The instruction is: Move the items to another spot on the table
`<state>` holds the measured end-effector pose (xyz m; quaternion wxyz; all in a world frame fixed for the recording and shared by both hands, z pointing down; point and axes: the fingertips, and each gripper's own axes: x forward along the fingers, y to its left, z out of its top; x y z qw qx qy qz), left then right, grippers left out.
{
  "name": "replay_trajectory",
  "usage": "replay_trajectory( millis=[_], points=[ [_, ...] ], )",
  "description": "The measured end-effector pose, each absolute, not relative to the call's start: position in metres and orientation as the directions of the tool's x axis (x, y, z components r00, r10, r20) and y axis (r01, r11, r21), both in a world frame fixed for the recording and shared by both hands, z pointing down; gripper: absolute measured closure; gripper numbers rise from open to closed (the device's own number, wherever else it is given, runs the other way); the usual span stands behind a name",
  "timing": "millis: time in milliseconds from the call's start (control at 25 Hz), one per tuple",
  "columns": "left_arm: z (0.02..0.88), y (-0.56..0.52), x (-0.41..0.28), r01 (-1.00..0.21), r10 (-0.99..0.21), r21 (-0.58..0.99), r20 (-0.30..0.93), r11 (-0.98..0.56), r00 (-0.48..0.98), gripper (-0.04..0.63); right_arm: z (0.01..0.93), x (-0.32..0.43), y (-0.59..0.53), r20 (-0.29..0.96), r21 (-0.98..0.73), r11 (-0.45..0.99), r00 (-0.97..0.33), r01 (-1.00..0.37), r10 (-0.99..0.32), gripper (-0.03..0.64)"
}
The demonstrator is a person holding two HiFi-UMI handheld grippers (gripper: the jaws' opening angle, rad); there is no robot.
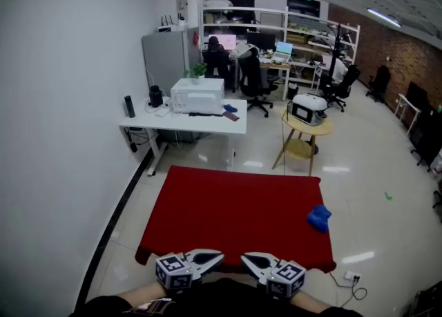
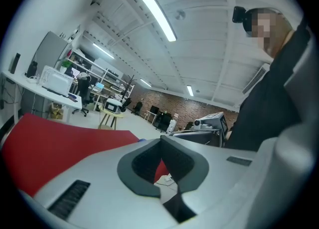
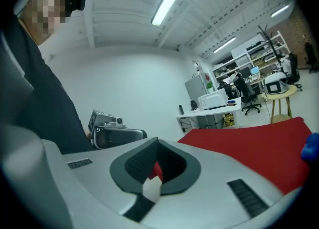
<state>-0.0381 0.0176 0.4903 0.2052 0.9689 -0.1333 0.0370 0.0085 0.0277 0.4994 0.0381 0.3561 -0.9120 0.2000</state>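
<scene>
Nearest, against the person's dark-clothed body: left gripper (image 1: 210,259) and right gripper (image 1: 252,262) were held low at the near edge of the red table (image 1: 235,219). They sat level with each other, tips turned inward toward one another and close but apart, marker cubes outward. In its own view the left gripper (image 2: 167,193) was clenched, pads met, nothing between them. The right gripper (image 3: 149,190) was likewise closed tight and empty.

Mid-field: the blue item (image 1: 319,217) lay on the cloth beside the table's right edge, about halfway along it, well apart from both grippers. It was a crumpled lump; its long axis and heading could not be told. The right gripper view caught only its edge (image 3: 311,147).

Far: a white desk (image 1: 181,121) stood against the left wall carrying a white boxy appliance (image 1: 197,94). To its right, a round wooden stool-table (image 1: 304,129) carried a white cooker (image 1: 309,109).
</scene>
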Motion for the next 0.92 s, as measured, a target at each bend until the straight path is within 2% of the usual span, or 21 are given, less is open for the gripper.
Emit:
replay_trajectory(
  millis=[360,920],
  points=[
    [0.489,0.015,-0.075,-0.302,-0.290,0.400,0.093,-0.865,0.953,0.603,0.498,-0.016,0.027,0.212,-0.307,0.685,-0.749,-0.661,-0.628,0.634],
    [0.496,0.011,-0.082,-0.310,-0.303,0.415,0.087,-0.855,0.949,0.603,0.508,-0.026,0.022,0.207,-0.301,0.728,-0.787,-0.616,-0.581,0.634]
  ],
)
